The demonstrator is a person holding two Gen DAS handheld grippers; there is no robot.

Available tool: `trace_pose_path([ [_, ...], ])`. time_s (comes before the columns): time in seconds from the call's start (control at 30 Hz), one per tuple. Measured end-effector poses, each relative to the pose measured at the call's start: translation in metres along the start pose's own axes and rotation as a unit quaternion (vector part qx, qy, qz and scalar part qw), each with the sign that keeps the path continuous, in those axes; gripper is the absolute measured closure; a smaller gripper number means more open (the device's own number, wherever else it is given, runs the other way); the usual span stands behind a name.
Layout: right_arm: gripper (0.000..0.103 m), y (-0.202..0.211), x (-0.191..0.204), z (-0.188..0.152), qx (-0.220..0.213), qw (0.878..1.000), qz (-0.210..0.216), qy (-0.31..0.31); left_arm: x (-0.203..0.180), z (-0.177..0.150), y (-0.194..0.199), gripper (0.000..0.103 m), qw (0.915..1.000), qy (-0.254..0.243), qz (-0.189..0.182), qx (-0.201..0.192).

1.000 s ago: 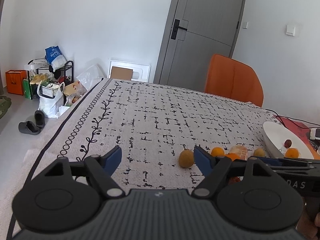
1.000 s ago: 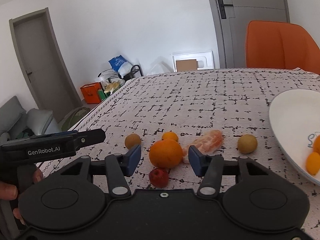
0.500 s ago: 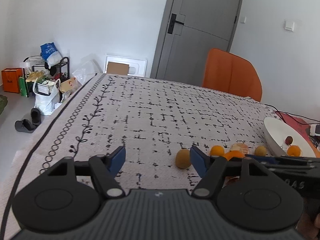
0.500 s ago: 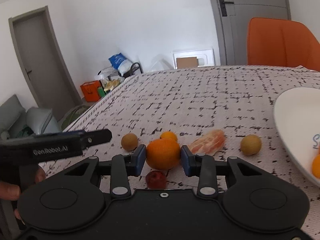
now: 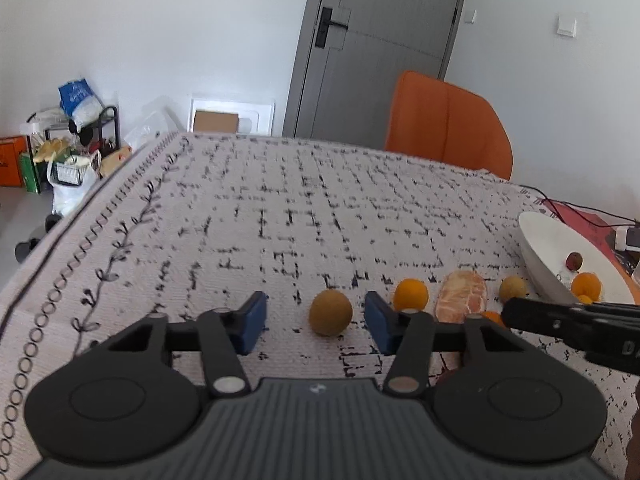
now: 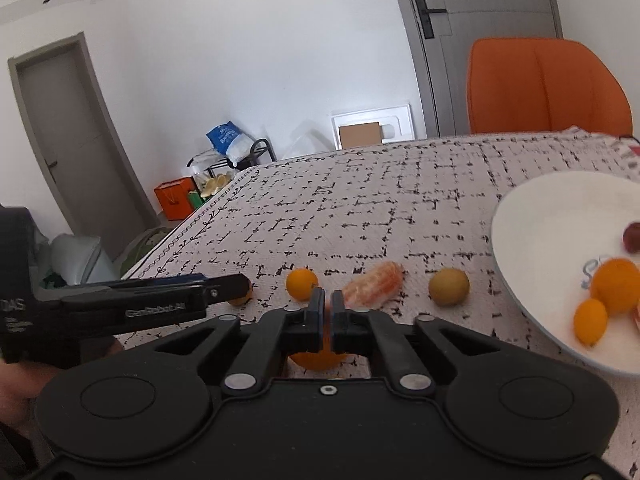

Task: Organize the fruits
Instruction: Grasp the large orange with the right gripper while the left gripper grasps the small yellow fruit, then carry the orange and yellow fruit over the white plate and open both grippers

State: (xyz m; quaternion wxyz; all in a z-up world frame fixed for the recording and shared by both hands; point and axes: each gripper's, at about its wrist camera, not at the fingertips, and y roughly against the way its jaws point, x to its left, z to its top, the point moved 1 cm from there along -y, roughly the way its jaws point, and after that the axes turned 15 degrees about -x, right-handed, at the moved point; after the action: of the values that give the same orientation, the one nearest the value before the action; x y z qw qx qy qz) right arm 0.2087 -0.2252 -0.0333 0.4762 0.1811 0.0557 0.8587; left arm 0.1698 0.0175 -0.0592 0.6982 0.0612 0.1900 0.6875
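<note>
Left gripper (image 5: 316, 322): jaws spread wide, holding nothing, low over the patterned tablecloth (image 5: 280, 216).
Brown round fruit (image 5: 331, 312): on the cloth between the left jaws, nearer the right-hand blue pad, touching neither pad.
Small orange (image 5: 411, 295): just beyond the tip of the left gripper's right-hand finger, on the cloth.
Peeled citrus (image 5: 461, 297): lying just past that small orange, further out to the right of the left jaws.
Yellow-brown fruit (image 5: 513, 288): beyond the peeled citrus, close beside the rim of the white plate (image 5: 536, 248).
Right gripper (image 6: 327, 314): jaws drawn almost together, only a narrow slit between the blue pads; nothing sits between the pads.
Large orange (image 6: 318, 359): below and behind the nearly closed right jaws, mostly hidden by the fingers; whether it touches them cannot be told.
Ahead of the right jaws: the small orange to the left of the tips, the peeled citrus right at the tips, the yellow-brown fruit off to the right.
White plate contents: an orange (image 6: 616, 285), a smaller orange fruit (image 6: 590, 321) and a dark red fruit (image 6: 633, 236), far right of the right jaws.
Orange chair (image 6: 544, 86): beyond the far table edge.
</note>
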Motion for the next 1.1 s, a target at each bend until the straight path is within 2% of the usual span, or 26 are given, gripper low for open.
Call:
trace_pose_path([
  [0.03, 0.089, 0.001, -0.002, 0.0, 0.001, 1.0, 0.0, -0.008, 0.0, -0.001, -0.002, 0.062, 1.0, 0.003, 0.002, 0.004],
  [0.1, 0.07, 0.002, -0.005, -0.001, 0.002, 1.0, 0.001, -0.017, 0.0, -0.002, -0.002, 0.072, 1.0, 0.002, 0.001, 0.0],
  [0.13, 0.068, 0.003, -0.005, -0.002, 0.001, 1.0, -0.001, -0.017, 0.001, -0.002, -0.002, 0.08, 1.0, 0.004, -0.002, 0.002],
  [0.23, 0.058, 0.001, -0.003, -0.003, 0.004, 1.0, 0.006, -0.02, 0.002, -0.001, 0.0, 0.081, 1.0, 0.005, -0.003, 0.003],
  [0.27, 0.05, 0.0, -0.002, -0.004, 0.006, 1.0, 0.007, -0.02, 0.002, -0.001, 0.001, 0.081, 1.0, 0.005, -0.002, 0.002],
  [0.3, 0.046, -0.002, 0.0, -0.005, 0.007, 1.0, 0.008, -0.017, 0.002, -0.001, 0.003, 0.081, 1.0, 0.005, -0.003, 0.002],
  [0.47, 0.048, -0.011, 0.004, -0.013, 0.026, 1.0, 0.007, -0.011, 0.005, 0.0, 0.012, 0.081, 1.0, 0.007, -0.006, -0.001],
  [0.5, 0.059, -0.012, 0.006, -0.014, 0.029, 1.0, 0.006, -0.008, 0.005, 0.0, 0.014, 0.081, 0.9999, 0.008, -0.006, -0.001],
  [0.53, 0.064, -0.012, 0.007, -0.014, 0.03, 1.0, 0.007, -0.006, 0.005, 0.001, 0.015, 0.081, 0.9999, 0.007, -0.007, -0.002],
  [0.8, 0.065, 0.004, 0.006, -0.007, 0.003, 1.0, 0.003, 0.001, -0.005, 0.008, 0.024, 0.081, 0.9996, -0.001, -0.026, -0.013],
  [1.1, 0.065, 0.032, -0.018, 0.009, -0.046, 0.999, -0.027, -0.011, -0.034, 0.019, 0.028, 0.081, 0.9985, -0.017, -0.042, -0.03],
])
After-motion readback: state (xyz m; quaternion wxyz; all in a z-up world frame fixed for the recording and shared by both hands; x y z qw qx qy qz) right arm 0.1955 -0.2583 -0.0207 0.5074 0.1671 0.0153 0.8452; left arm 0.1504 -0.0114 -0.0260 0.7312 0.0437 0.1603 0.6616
